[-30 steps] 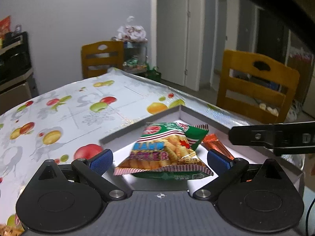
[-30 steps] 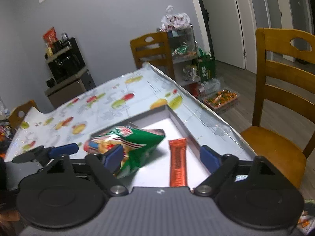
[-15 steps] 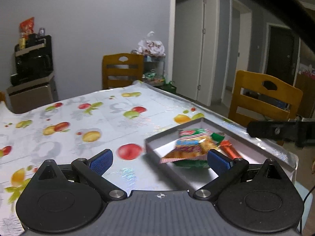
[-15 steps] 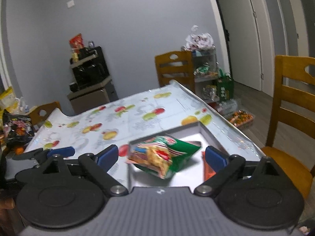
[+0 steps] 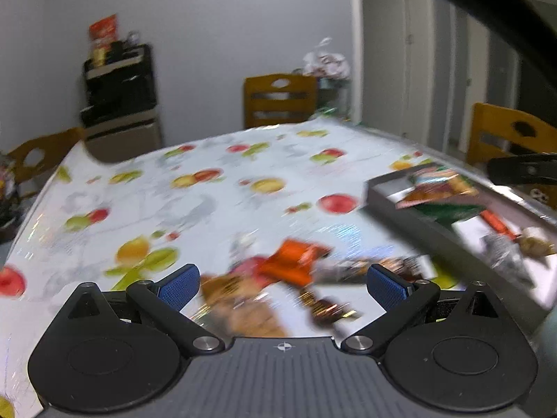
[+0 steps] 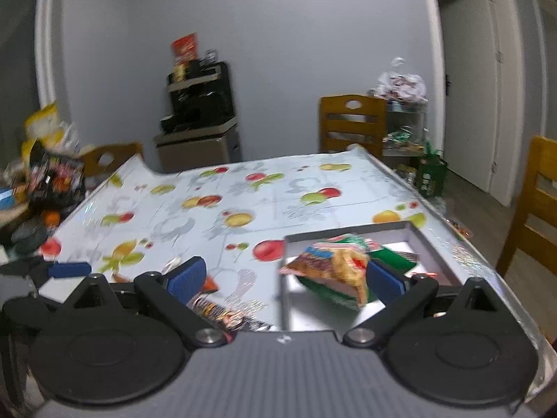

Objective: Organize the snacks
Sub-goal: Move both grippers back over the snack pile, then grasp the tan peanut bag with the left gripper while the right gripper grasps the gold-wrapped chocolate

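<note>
A grey tray [image 5: 414,217] sits at the table's right corner, holding a green and yellow cracker bag [image 5: 440,191] and an orange bar [image 5: 497,223]. My left gripper [image 5: 283,287] is open and empty above loose snacks on the cloth: an orange packet [image 5: 292,261], a brown packet [image 5: 240,308] and a dark wrapper [image 5: 330,308], all blurred. My right gripper [image 6: 285,275] stands wide open, nothing between its pads. In its view the cracker bag [image 6: 334,264] lies in the tray [image 6: 348,232] behind the right pad. Loose wrappers [image 6: 216,310] lie under it.
The table [image 6: 278,202] has a fruit-print cloth. Wooden chairs stand at the far end [image 6: 351,122], the right [image 6: 543,202] and the left [image 6: 108,155]. A cluttered side table with bags [image 6: 52,181] is at the left. A dark shelf unit [image 6: 198,111] lines the wall.
Both grippers drew back and swung left away from the tray. The cracker bag stayed in the tray. Loose snacks on the cloth came into view under the left gripper.
</note>
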Demonstrator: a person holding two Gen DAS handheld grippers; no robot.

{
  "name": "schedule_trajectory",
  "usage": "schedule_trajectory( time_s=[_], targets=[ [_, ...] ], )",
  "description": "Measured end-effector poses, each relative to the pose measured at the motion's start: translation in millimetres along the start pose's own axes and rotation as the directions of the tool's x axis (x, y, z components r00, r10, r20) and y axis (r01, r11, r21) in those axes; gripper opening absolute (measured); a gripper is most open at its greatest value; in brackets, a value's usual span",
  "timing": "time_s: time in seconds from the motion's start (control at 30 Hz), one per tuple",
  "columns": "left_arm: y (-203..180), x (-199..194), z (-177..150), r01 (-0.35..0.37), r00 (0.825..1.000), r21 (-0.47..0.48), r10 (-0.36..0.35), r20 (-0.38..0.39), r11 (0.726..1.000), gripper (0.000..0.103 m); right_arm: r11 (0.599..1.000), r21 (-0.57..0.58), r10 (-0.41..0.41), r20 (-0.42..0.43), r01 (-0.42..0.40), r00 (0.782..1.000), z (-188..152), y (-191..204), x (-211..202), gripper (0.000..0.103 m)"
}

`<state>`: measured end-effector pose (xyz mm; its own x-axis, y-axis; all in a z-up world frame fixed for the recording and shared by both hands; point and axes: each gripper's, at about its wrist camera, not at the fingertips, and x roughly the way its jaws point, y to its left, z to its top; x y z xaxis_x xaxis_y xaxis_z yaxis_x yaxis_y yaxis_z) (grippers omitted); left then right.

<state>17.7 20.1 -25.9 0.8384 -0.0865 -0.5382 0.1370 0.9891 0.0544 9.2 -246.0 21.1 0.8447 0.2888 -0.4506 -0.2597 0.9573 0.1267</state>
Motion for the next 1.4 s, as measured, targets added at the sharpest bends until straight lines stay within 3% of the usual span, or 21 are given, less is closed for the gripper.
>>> schedule_trajectory(
  time_s=[0.27,0.47,0.63,1.03,1.17,1.27,1.4],
  targets=[
    [37.1,14.6,-16.3,-0.083,0.996,-0.099,0.079,-0.051,0.992,0.103,0.986,-0.147,0.064,-0.092,-0.077,0.994,-16.3,52.5,28.6,0.100],
    [33.9,27.6,-20.9,-0.076,0.996,-0.111,0.071,-0.045,0.991,0.103,0.965,-0.226,0.099,-0.162,-0.134,0.982,-34.3,83.8,49.4,0.100],
    [33.8,36.5,-21.5,-0.065,0.997,-0.134,0.058,-0.053,0.989,0.103,0.943,-0.303,0.075,-0.209,-0.138,0.975,-51.9,106.4,65.4,0.100],
    [32.5,47.5,-30.9,-0.027,0.998,-0.140,0.019,-0.058,0.990,0.102,0.946,-0.260,0.115,-0.287,-0.193,0.951,-70.3,120.7,98.3,0.099],
    [34.1,50.1,-31.6,0.006,0.998,-0.158,-0.016,-0.065,0.987,0.096,0.939,-0.285,0.111,-0.284,-0.194,0.952,-75.3,125.7,102.5,0.098],
    [35.4,54.2,-31.7,0.010,0.996,-0.168,-0.025,-0.087,0.986,0.081,0.940,-0.284,0.103,-0.294,-0.190,0.950,-77.4,127.1,106.7,0.094],
    [33.6,54.9,-31.5,0.002,0.996,-0.160,-0.017,-0.091,0.987,0.080,0.948,-0.254,0.110,-0.304,-0.192,0.946,-76.7,126.3,112.9,0.086]
  ],
)
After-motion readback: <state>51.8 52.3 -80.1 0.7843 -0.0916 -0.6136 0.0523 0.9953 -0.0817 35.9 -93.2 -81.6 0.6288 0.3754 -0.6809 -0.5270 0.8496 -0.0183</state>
